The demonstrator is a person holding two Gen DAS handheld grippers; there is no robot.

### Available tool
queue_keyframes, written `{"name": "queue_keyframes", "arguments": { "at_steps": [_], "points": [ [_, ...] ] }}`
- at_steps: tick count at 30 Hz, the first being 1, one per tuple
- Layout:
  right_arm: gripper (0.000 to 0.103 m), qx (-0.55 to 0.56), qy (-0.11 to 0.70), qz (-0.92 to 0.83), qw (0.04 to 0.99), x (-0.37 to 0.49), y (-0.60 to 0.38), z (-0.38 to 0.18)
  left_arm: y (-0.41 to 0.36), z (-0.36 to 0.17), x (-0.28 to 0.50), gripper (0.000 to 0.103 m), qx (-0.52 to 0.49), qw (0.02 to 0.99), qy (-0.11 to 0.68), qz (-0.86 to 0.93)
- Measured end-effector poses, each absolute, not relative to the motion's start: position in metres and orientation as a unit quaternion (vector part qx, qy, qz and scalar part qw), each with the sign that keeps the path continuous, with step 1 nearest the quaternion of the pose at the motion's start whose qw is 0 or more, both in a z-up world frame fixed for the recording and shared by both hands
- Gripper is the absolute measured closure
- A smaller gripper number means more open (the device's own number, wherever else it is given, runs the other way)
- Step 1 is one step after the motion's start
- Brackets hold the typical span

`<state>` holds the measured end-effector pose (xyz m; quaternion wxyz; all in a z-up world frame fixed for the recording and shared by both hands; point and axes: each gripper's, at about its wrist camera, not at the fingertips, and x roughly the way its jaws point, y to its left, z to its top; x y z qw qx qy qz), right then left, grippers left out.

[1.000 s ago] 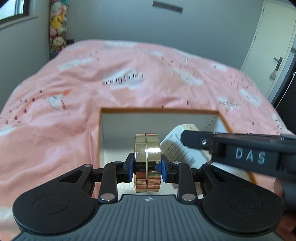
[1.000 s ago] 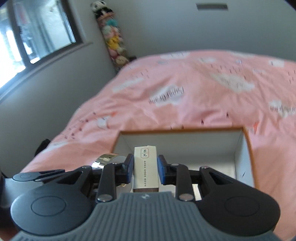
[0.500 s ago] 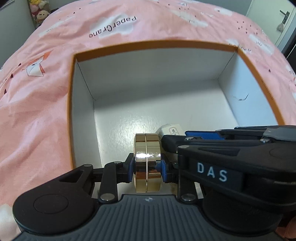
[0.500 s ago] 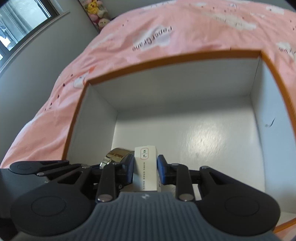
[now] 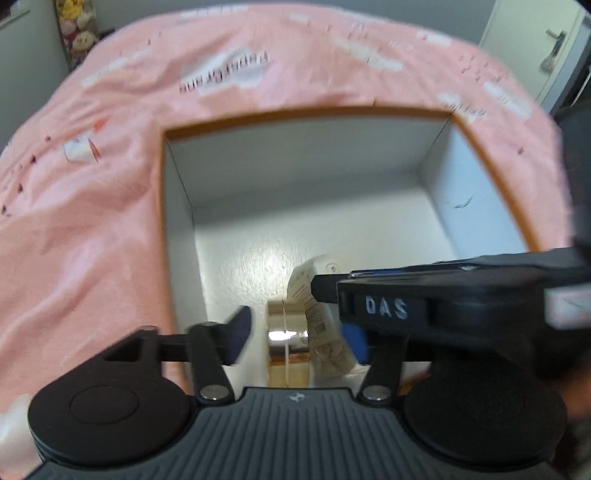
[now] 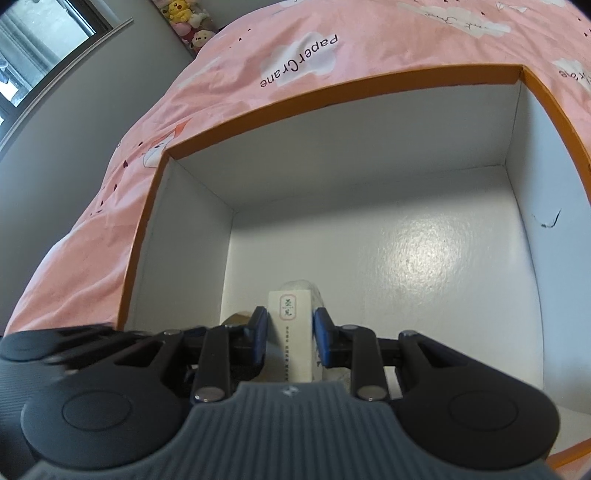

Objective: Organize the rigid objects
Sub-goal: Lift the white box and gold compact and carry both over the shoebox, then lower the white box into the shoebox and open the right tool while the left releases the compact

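An open box with an orange rim (image 5: 295, 112) and white inside lies on a pink bedspread; it also shows in the right wrist view (image 6: 332, 88). My left gripper (image 5: 297, 334) is open over the box's near left corner, its pads apart from the round gold tin (image 5: 288, 341) standing on edge between them. A small white printed carton (image 5: 314, 306) leans beside the tin. In the right wrist view my right gripper (image 6: 290, 341) is open, with gaps on both sides of the carton (image 6: 293, 332) standing on the box floor.
The pink bedspread (image 5: 92, 221) surrounds the box. Plush toys (image 5: 75, 33) stand against the far left wall and a door (image 5: 546, 48) is at the far right. The right gripper's body (image 5: 443, 306) crosses the left wrist view at right.
Both grippers have opened. The gold tin and the white carton, held a second ago, now stand released on the box floor at its near left.
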<state>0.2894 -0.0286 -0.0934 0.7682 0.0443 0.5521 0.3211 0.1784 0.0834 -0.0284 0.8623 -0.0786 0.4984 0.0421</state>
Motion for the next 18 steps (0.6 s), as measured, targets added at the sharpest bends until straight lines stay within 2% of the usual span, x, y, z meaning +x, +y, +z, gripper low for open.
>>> {"name": "queue_keyframes", "arguments": {
  "at_steps": [10,18],
  "points": [
    [0.076,0.039,0.558,0.328,0.761,0.280,-0.017,-0.093,0.145,0.010,0.118,0.040,-0.210,0.896,0.385,0.072],
    [0.076,0.049,0.575,0.348,0.738,0.266,-0.003,-0.090,0.151,-0.010,0.128,0.054,-0.229,0.874,0.422,0.079]
  ]
}}
